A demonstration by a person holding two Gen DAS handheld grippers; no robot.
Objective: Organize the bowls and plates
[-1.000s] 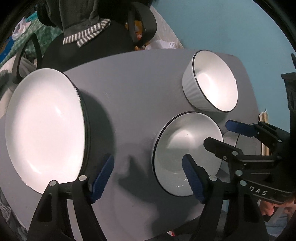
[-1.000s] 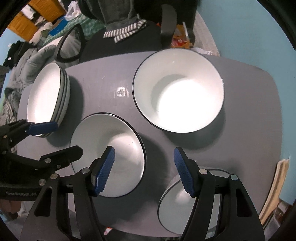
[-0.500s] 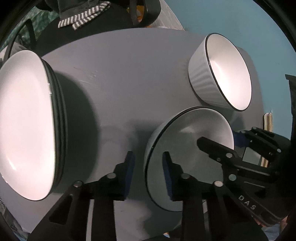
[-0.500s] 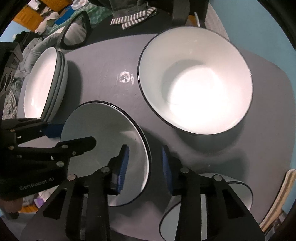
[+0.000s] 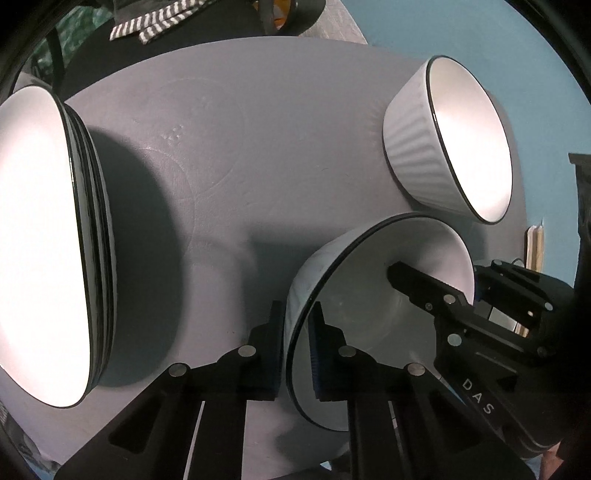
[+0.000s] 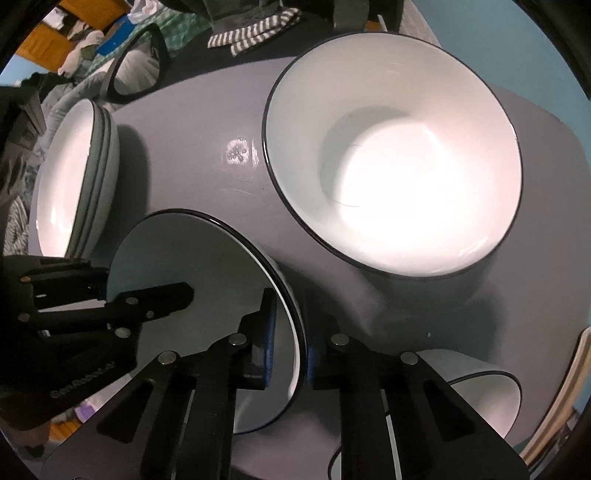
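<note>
A white bowl with a black rim sits near the front of the grey table. My left gripper is shut on its left rim. My right gripper is shut on the opposite rim of the same bowl. Each gripper shows in the other's view, the right one and the left one. A stack of white plates stands at the left; it also shows in the right wrist view. A larger white ribbed bowl sits at the back right, seen too in the right wrist view.
Another white bowl sits at the table's front right corner. A dark chair with a striped cloth stands behind the table. A blue wall lies to the right. Wooden slats lean beyond the right table edge.
Both grippers moved in and closed from half open onto opposite rims of the near bowl. The bowl now looks tilted up compared with a second ago.
</note>
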